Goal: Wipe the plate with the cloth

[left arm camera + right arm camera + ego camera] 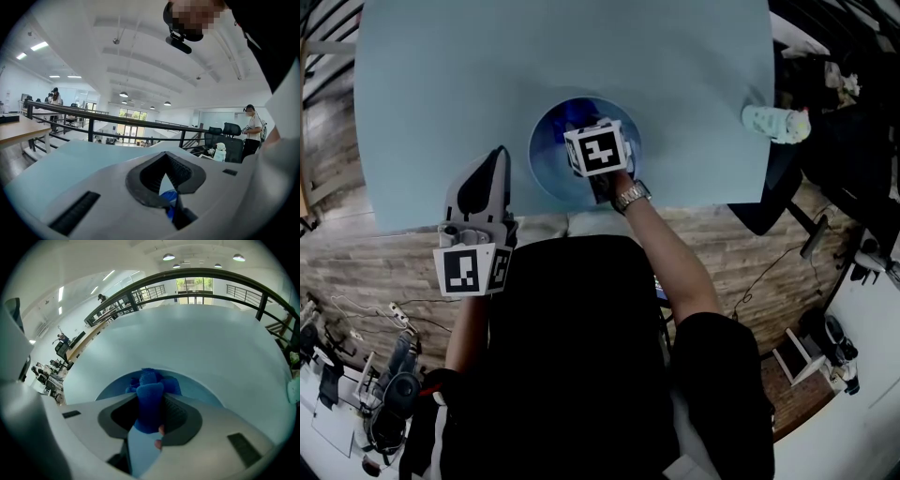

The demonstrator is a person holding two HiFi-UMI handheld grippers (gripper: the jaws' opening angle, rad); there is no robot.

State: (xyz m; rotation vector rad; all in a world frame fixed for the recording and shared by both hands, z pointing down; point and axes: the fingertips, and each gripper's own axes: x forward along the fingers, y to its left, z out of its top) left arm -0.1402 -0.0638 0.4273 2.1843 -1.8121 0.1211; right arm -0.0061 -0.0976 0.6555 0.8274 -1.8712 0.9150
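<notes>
Pale bench (422, 112) carries the plate (546, 164); fingers of my right gripper (151, 404) pinch the cloth (149, 378), left gripper (499, 155) fingers pressed together. I'd press flat and circle outward.

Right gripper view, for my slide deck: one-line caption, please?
Right gripper, jaws shut on a crumpled blue cloth, over a round blue plate on a pale blue table.

The plate (546, 157) is round and blue, and lies flat on the pale blue desk (431, 94), close to its near edge and about midway along it. The cloth (150, 401) is a deeper blue, bunched into a thick wad. It rests on the plate, its near end pinched between the right gripper's (149, 417) jaws.
</notes>
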